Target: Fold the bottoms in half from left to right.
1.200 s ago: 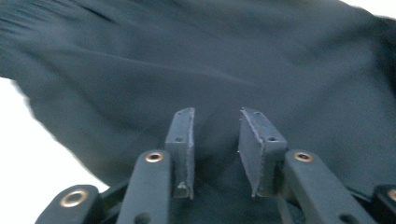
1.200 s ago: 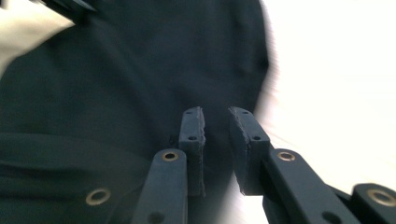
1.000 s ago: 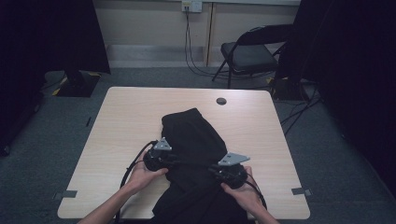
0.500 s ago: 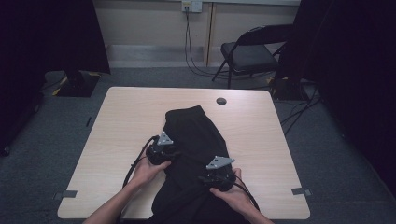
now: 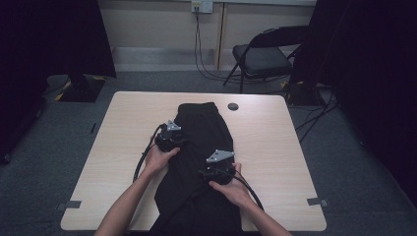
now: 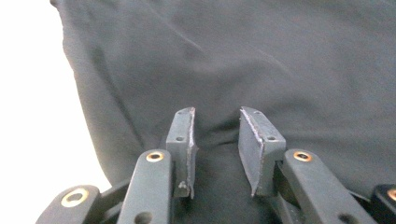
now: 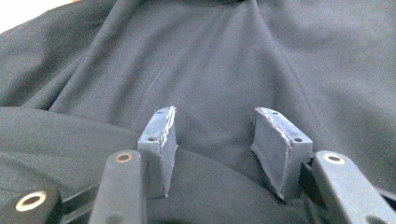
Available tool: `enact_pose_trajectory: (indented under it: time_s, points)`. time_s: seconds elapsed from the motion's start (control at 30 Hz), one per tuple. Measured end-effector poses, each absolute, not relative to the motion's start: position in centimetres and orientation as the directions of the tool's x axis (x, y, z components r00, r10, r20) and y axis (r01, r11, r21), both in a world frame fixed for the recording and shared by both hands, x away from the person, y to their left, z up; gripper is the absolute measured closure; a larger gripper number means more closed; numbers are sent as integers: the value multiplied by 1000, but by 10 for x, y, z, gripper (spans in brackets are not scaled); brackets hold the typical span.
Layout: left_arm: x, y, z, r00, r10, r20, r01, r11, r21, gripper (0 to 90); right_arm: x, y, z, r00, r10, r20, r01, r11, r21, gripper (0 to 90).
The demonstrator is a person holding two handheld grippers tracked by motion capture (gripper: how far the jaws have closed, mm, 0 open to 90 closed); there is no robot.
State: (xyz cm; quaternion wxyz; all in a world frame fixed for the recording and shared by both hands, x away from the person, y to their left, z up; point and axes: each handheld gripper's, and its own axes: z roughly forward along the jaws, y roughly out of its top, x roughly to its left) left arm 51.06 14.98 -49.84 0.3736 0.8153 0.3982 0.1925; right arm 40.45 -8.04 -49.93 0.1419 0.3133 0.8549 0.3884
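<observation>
High view: I am hovering both parted, empty tongs, left (image 5: 173,139) and right (image 5: 216,167), over the soft, limp black cloth garment (image 5: 204,147) lying on the bench (image 5: 123,132); pinching a fold or edge looks best.

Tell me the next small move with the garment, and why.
Probably close the left tool on the fabric between its jaws. Both tools sit open over the black garment with nothing gripped: the left one is near the garment's left edge, where a small ridge of cloth rises between its jaws. The right tool is open too, over looser folds, so it looks less ready to pinch.
</observation>
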Motion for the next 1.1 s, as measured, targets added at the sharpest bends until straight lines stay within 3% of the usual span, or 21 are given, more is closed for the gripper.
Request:
enact_pose_trajectory:
  time_s: [0.1,0.13,0.17,0.3,0.47,0.5,0.53,0.67,0.87,0.93,1.1]
  points:
    - [510,146,-494,600,799,30,526,-423,738,640,409,-79,-498,-765,644,-1,431,515,741,410]
    - [509,146,-491,606,794,48,532,-450,717,572,410,-80,-495,-763,647,-8,437,525,731,374]
    - [507,147,-489,611,791,27,539,-441,718,522,410,-82,-492,-762,648,-1,438,517,735,383]
    - [489,157,-475,637,770,-44,518,-385,764,523,403,-101,-469,-744,668,2,423,468,776,397]
    - [445,169,-460,708,705,-33,465,-430,774,534,384,-138,-454,-726,688,21,430,429,794,528]
    - [445,169,-460,708,705,-33,465,-430,774,537,384,-138,-454,-726,688,21,430,429,794,528]
    - [428,173,-462,726,685,-58,475,-438,763,537,371,-150,-455,-726,688,21,438,438,785,607]
    - [402,176,-471,757,650,-63,479,-487,730,537,348,-167,-466,-739,674,27,458,472,753,703]
    - [393,176,-480,772,633,-60,479,-518,709,519,340,-172,-479,-743,669,17,482,517,708,740]
    - [397,174,-488,744,668,-4,493,-545,678,519,342,-170,-486,-745,666,-24,480,561,675,727]
    - [406,176,-492,719,695,-17,503,-504,702,494,353,-180,-489,-724,689,-42,485,551,679,715]
